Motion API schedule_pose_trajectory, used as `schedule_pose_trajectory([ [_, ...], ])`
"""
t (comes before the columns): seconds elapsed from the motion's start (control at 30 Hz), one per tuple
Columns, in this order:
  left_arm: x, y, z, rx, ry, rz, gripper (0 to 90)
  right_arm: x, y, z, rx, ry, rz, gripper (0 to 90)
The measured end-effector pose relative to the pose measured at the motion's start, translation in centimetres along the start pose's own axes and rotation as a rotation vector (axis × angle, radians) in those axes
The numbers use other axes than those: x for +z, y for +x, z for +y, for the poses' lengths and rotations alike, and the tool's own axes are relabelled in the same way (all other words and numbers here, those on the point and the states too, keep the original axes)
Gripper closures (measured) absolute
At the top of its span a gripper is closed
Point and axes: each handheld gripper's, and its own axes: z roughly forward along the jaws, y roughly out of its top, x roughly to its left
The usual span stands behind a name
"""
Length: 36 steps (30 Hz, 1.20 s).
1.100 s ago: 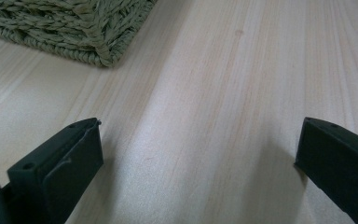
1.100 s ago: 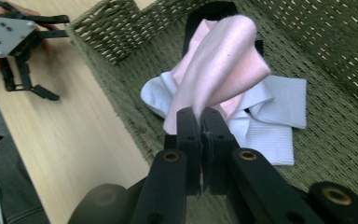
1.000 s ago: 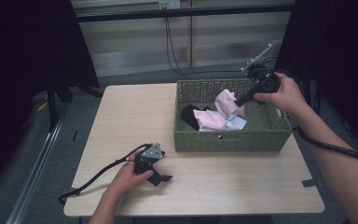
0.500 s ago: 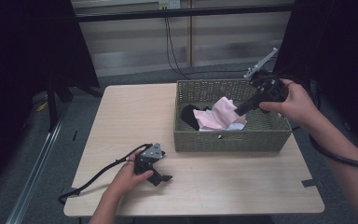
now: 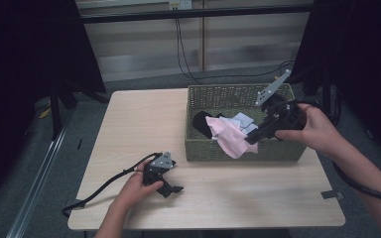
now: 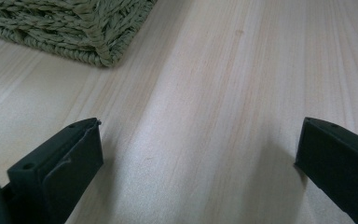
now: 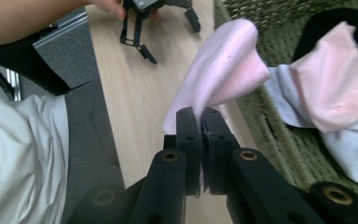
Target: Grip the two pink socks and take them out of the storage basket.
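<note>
One basket holds one black and two pale blue cloths. The right gripper, clamped on a pink cloth, has carried it toward the basket's front rim. The left gripper rests gaping, unmoved.

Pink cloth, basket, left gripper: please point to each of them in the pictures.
pink cloth (image 7: 223, 70), right gripper view, on the fold above the jaws
basket (image 5: 228, 148), high view, on its front wall
left gripper (image 5: 171, 191), high view, between its fingertips
</note>
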Motion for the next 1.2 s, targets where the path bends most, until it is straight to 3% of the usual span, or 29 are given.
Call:
schedule_pose_trajectory([
  [0.23,0.0,0.0,0.0,0.0,0.0,0.0,0.0,2.5,1.2,-0.7,-0.024,0.025,0.052,85.5],
  [0.33,0.0,0.0,0.0,0.0,0.001,0.0,0.0,3.5,1.5,-0.9,-0.03,0.029,0.042,69.1],
  [0.43,0.0,0.0,0.0,0.0,0.0,0.0,0.0,3.9,1.2,-0.9,-0.018,0.026,0.03,63.4],
  [0.63,0.0,0.0,0.0,0.0,0.0,0.0,0.0,4.1,-0.4,-0.4,0.025,0.027,-0.025,55.3],
  [0.77,0.0,0.0,0.0,-0.001,0.0,0.0,0.0,4.3,-1.4,-0.1,0.045,0.023,-0.047,53.3],
  [0.97,0.0,0.0,0.0,-0.001,0.0,0.0,0.0,5.2,-4.0,1.0,0.103,0.017,-0.101,50.3],
  [1.07,0.0,0.0,0.0,0.0,0.0,0.0,0.0,5.5,-4.6,1.3,0.108,0.013,-0.106,50.1],
  [1.2,0.0,0.0,0.0,-0.001,0.0,0.0,0.0,6.3,-6.0,2.0,0.126,0.014,-0.147,48.0],
])
